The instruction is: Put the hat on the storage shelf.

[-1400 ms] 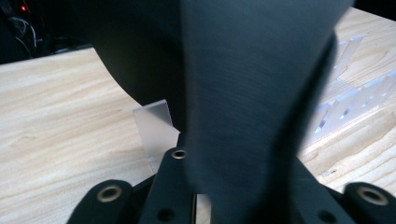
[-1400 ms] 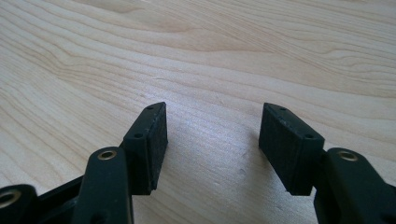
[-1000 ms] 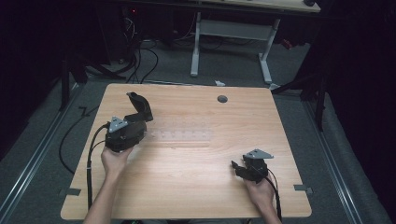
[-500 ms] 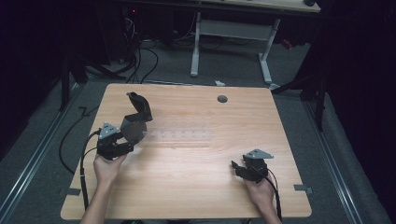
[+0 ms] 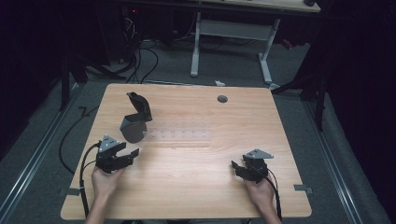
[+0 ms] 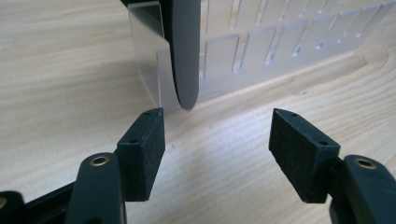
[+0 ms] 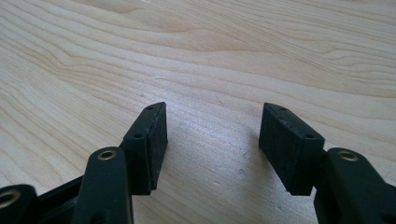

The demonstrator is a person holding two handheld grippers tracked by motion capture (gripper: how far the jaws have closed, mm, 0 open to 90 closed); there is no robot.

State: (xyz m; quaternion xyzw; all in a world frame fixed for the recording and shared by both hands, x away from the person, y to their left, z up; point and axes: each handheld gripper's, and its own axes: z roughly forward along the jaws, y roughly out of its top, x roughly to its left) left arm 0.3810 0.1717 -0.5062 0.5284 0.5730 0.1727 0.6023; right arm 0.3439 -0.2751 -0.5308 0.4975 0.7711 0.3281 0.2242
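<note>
black: 1 stand (image 5: 135, 122), 2 grippers (image 5: 122, 156) (image 5: 243, 169)

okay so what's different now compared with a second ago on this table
The left claw has let go of the dark hinged case and drawn back toward the person, its jaws just opening with nothing between them. The case stands beside the clear slotted rack. The right claw stayed put on the table, open and empty.

Left gripper (image 5: 132, 154) jaws just opening, empty, right gripper (image 5: 236, 167) jaws apart
</note>
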